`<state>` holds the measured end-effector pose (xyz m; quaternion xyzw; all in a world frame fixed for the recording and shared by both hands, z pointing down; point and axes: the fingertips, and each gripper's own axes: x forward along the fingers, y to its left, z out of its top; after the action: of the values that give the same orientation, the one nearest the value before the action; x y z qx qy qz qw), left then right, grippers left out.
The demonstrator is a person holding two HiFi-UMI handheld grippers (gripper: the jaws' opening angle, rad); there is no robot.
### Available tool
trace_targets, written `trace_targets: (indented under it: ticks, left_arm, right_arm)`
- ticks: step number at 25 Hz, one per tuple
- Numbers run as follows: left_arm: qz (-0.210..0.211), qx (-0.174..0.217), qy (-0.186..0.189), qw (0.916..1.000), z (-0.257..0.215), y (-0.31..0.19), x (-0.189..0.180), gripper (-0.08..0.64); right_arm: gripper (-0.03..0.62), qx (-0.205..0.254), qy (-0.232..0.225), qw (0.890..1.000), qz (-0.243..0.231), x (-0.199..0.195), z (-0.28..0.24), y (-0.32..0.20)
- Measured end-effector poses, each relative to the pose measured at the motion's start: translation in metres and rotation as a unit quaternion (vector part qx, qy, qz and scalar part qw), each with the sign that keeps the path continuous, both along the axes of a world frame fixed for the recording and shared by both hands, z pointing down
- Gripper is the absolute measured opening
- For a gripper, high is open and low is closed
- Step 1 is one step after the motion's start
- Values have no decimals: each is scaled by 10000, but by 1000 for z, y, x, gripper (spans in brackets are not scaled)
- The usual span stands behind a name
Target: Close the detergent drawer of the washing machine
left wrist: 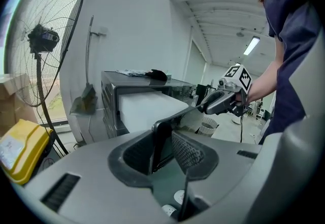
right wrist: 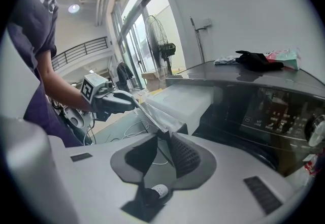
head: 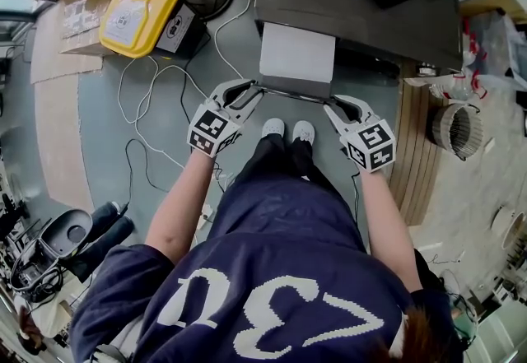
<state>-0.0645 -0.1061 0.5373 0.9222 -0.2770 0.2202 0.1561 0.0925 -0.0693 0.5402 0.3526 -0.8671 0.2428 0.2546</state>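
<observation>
Detergent drawer [head: 296,57] stands pulled out of the washing machine [head: 354,16], toward the person. Nearest are the white shoes [head: 288,129]. Just ahead, the left gripper [head: 251,90] is closed on the left end of the drawer's dark front strip [head: 292,93], and the right gripper [head: 336,104] is closed on its right end. A black cloth [right wrist: 259,60] lies on the machine. A fan [left wrist: 43,40] stands farther left.

Daylight is coming through tall windows [right wrist: 133,14] at the right gripper view's upper left. In the left gripper view, a pedestal fan [left wrist: 44,40] is standing at left beside a white wall [left wrist: 137,20]. White cables [head: 144,94] are trailing across the grey floor [head: 107,155].
</observation>
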Motion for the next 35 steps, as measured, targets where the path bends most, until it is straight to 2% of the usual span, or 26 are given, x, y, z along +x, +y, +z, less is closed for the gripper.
trace_targets:
  ticks: [21,35]
  left_arm:
    - [-331,238,-104,9991,-2,-58,5,127]
    - [-614,256,-68,9978,2,-98,10,132]
  right_arm:
    - [104,304,112,9984,474,6,-3,-57]
    - [106,389,157,9969,667,12,-1,-97]
